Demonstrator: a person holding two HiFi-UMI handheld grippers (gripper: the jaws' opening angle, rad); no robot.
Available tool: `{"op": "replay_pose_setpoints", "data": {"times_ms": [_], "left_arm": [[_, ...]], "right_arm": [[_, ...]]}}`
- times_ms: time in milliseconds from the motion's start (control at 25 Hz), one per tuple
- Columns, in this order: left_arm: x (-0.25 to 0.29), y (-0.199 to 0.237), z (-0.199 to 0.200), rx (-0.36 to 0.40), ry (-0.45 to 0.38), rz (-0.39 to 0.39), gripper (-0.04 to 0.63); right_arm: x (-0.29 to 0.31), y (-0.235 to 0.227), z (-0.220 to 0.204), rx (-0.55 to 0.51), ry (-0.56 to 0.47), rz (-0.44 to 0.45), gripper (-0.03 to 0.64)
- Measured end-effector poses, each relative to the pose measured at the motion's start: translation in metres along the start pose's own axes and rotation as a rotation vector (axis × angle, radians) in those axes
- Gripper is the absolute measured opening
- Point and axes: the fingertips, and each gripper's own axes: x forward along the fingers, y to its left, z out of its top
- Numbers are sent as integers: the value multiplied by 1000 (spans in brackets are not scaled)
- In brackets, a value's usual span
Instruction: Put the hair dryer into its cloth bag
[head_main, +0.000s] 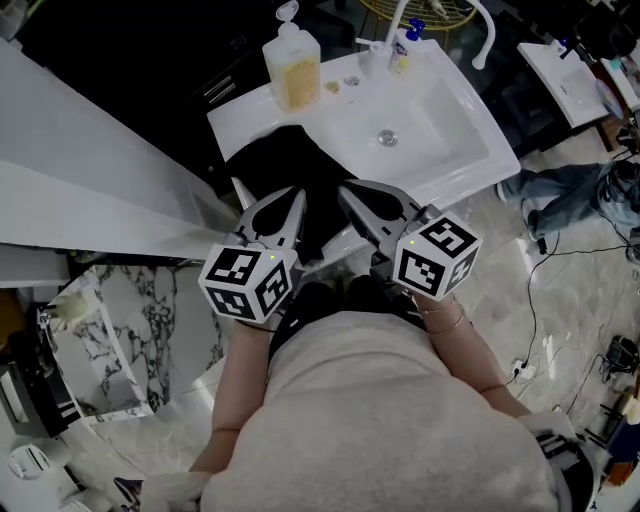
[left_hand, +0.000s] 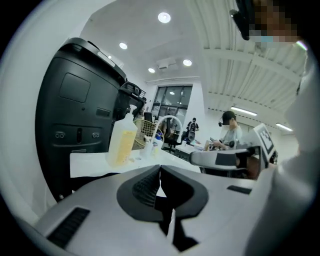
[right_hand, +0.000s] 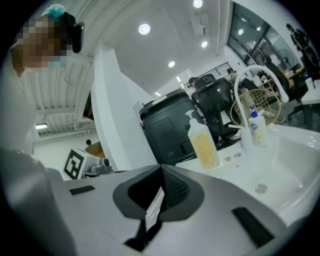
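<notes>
A black cloth (head_main: 285, 165), probably the bag, lies over the front left edge of the white sink (head_main: 450, 160). I see no hair dryer in any view. My left gripper (head_main: 296, 194) and right gripper (head_main: 346, 189) are side by side above the near part of that cloth, tips pointing away from me. In the left gripper view the left gripper (left_hand: 160, 167) has its jaws together with nothing between the pads. The right gripper (right_hand: 161, 166) looks the same in its own view. Whether either tip touches the cloth is hidden by the grippers themselves.
A pump bottle of yellowish liquid (head_main: 293, 65) and a small blue-capped bottle (head_main: 406, 42) stand at the sink's back by the faucet (head_main: 394, 28). A white slanted panel (head_main: 90, 190) runs along the left. Cables (head_main: 545, 290) trail over the marble floor at right.
</notes>
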Motion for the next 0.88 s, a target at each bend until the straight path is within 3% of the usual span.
{"op": "replay_pose_setpoints", "data": {"times_ms": [200,880], "left_arm": [[1,2,-1,-13,-13,69,9],[3,-8,-16,-10,48,42,8]], "right_arm": [[-2,-4,-6,-16,-14,-85,-2],[-6,-7,-23,-57,51,-149,-2]]}}
